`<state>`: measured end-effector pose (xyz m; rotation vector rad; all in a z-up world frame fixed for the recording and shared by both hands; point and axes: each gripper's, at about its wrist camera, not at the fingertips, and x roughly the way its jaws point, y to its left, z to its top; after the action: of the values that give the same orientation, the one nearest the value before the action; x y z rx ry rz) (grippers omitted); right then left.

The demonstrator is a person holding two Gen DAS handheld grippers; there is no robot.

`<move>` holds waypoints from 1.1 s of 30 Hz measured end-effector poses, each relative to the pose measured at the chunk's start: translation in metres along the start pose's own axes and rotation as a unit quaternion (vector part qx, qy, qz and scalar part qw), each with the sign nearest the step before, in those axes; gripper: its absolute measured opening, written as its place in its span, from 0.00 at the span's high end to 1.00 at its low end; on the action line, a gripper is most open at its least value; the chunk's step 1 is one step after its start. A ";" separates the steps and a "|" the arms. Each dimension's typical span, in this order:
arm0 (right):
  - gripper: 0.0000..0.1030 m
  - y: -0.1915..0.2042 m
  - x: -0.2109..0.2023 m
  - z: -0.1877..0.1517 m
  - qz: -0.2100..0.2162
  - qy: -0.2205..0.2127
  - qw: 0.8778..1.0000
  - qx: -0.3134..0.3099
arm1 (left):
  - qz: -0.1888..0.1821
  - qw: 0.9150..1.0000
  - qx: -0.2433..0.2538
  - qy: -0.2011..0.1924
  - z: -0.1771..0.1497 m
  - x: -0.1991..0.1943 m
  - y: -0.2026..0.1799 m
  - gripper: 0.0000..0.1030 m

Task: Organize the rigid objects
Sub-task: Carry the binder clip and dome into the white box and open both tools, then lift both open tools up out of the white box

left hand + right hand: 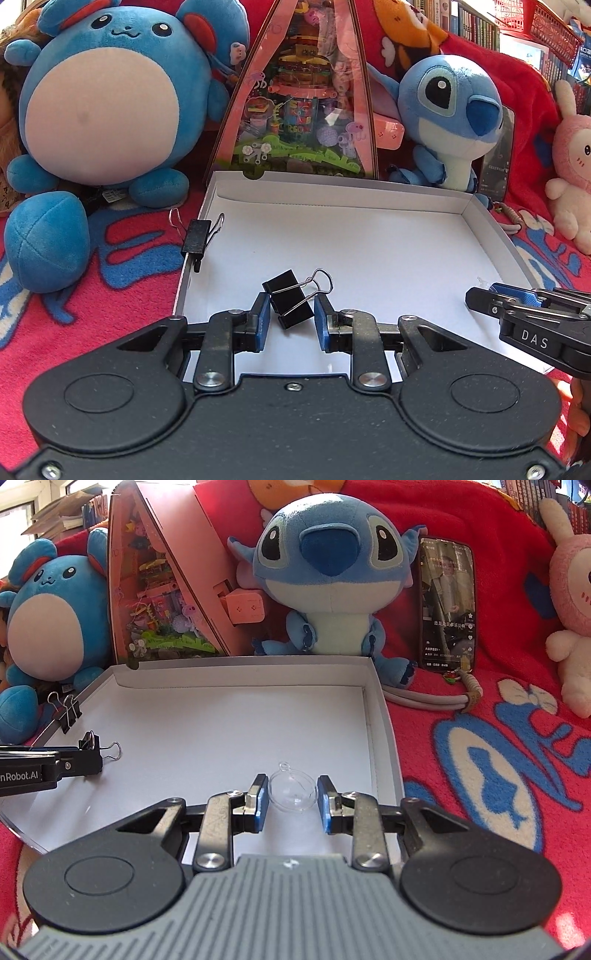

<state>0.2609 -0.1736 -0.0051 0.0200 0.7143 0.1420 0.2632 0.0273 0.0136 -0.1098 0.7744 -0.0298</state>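
Note:
My left gripper (291, 314) is shut on a black binder clip (286, 295), tilted, with its wire handles pointing up and right, low over the floor of a white shallow box (332, 186). My right gripper (291, 797) is shut on a clear plastic ball (295, 788) with a small loop on top, over the same box (236, 661) near its right wall. A second black binder clip (197, 236) is clamped on the box's left wall (66, 710). Each gripper shows in the other's view: the right gripper (480, 293) at the right edge, the left gripper (92, 758) at the left with its clip (90, 743).
The box lies on a red blanket (480, 757). Behind it stand a round blue plush (103, 103), a pink triangular toy box (299, 110), a blue big-eared plush (325, 572) and a phone (447, 605) with a grey cord (424, 701). A pink rabbit plush (572, 602) sits at the right.

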 end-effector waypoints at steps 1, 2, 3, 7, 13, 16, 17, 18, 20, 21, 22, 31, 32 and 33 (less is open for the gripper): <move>0.68 0.001 0.000 0.000 -0.002 0.001 1.000 -0.001 | 0.001 1.000 -0.001 0.000 0.000 0.000 0.000 0.76; 0.68 0.001 0.000 0.001 -0.004 0.004 1.000 -0.001 | 0.003 1.000 -0.002 0.000 0.001 0.000 -0.001 0.76; 0.68 0.002 0.001 0.002 -0.006 0.006 1.000 0.000 | 0.004 1.000 -0.001 0.000 0.001 0.000 -0.001 0.76; 0.67 0.003 0.002 0.007 -0.015 0.021 1.000 0.001 | 0.008 1.000 0.004 0.000 0.000 0.000 -0.002 0.76; 0.42 0.006 0.001 0.006 -0.010 0.023 1.000 0.000 | 0.013 1.000 0.001 -0.004 0.001 -0.004 0.000 0.60; 0.36 0.009 -0.004 0.005 -0.009 0.018 1.000 -0.007 | 0.013 1.000 0.002 -0.009 0.001 -0.011 0.000 0.54; 0.34 0.011 -0.006 0.005 -0.009 0.016 1.000 -0.011 | 0.013 1.000 0.002 -0.011 0.001 -0.014 0.001 0.51; 0.32 0.011 -0.008 0.005 -0.008 0.015 1.000 -0.014 | 0.014 1.000 0.002 -0.012 0.000 -0.016 0.001 0.48; 0.29 0.012 -0.013 0.004 -0.003 0.012 1.000 -0.016 | 0.013 1.000 0.000 -0.016 -0.001 -0.022 0.002 0.45; 0.27 0.012 -0.016 0.004 0.001 0.010 1.000 -0.017 | 0.011 1.000 0.001 -0.019 -0.002 -0.026 0.002 0.43; 0.26 0.012 -0.018 0.003 0.004 0.009 1.000 -0.019 | 0.011 1.000 0.001 -0.021 -0.002 -0.029 0.003 0.41; 0.17 0.016 -0.048 -0.007 0.018 -0.010 0.999 -0.040 | -0.001 0.999 0.014 -0.037 -0.018 -0.063 0.000 0.28; 0.16 0.017 -0.053 -0.008 0.018 -0.014 0.999 -0.043 | -0.001 0.999 0.016 -0.040 -0.020 -0.067 0.000 0.27; 0.16 0.017 -0.057 -0.009 0.018 -0.018 0.999 -0.046 | -0.001 0.999 0.019 -0.041 -0.022 -0.070 -0.001 0.26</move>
<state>0.2103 -0.1644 0.0264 -0.0531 0.6711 0.2089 0.1982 0.0290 0.0471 -0.0757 0.6913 -0.0405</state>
